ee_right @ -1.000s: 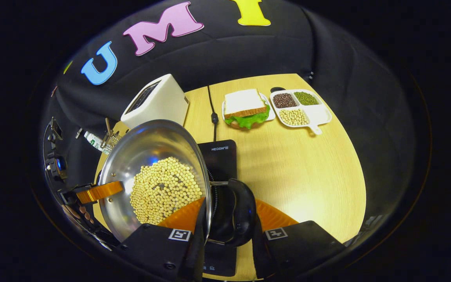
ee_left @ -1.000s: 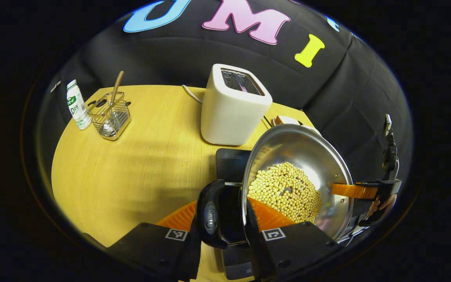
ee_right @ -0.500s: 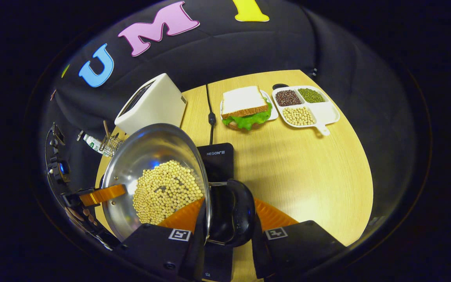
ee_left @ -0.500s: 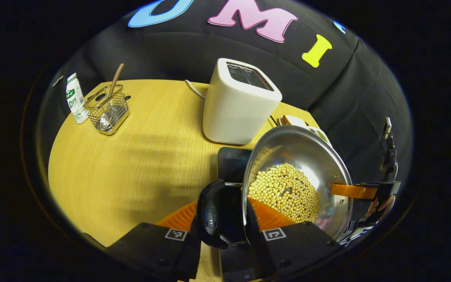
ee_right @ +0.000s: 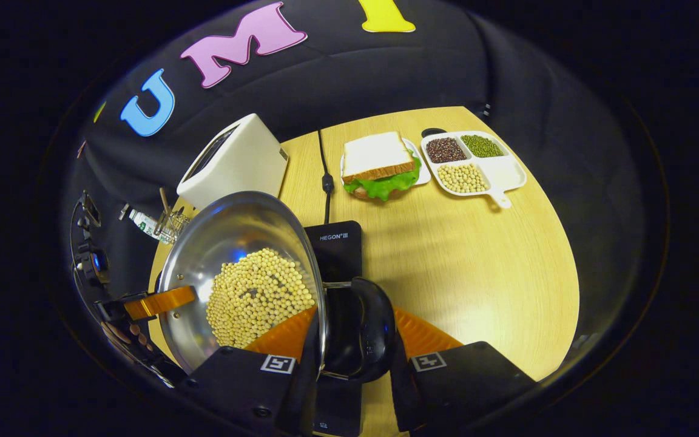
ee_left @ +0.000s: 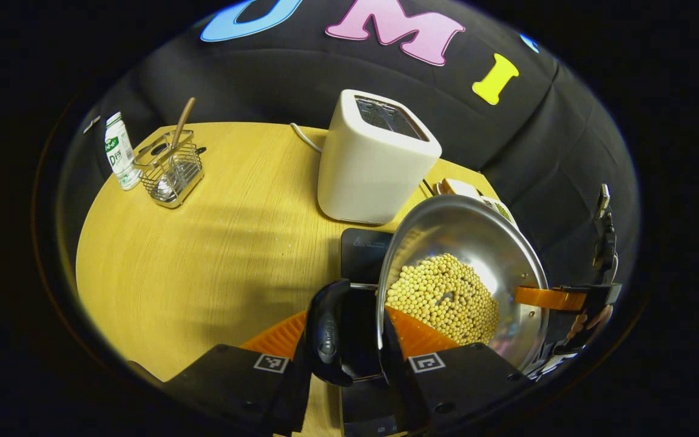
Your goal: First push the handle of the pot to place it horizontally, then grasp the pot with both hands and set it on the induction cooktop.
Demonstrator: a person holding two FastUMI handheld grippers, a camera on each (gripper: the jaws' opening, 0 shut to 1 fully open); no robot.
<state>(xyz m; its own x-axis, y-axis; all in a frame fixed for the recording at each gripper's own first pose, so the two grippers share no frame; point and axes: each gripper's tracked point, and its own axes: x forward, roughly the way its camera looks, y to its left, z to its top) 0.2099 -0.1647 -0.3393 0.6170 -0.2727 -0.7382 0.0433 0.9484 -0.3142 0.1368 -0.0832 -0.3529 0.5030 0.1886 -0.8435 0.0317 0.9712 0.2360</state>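
A steel pot [ee_left: 471,230] holding soybeans [ee_left: 443,297] hangs over the black induction cooktop [ee_left: 364,252]; whether it rests on the cooktop I cannot tell. My left gripper [ee_left: 349,337] is shut on the pot's side at its black loop handle [ee_left: 327,337], one finger inside the rim and one outside the loop. In the right gripper view, my right gripper [ee_right: 352,334] grips the opposite black handle [ee_right: 369,331] of the pot [ee_right: 234,224] the same way, above the cooktop [ee_right: 337,243]. The right gripper [ee_left: 562,297] reaches the far rim in the left gripper view.
A white toaster [ee_left: 374,158] stands just behind the cooktop on the wooden table [ee_left: 204,243]. A wire basket [ee_left: 170,173] and a bottle [ee_left: 118,152] stand at the far left. A sandwich [ee_right: 383,164] and a divided bean tray [ee_right: 471,164] lie at the far right, beside a cable [ee_right: 327,176].
Both grippers carried the pot a little forward along the table, over the cooktop; most of the shift came early, and the last half second shows only slight drift. Both grips held.
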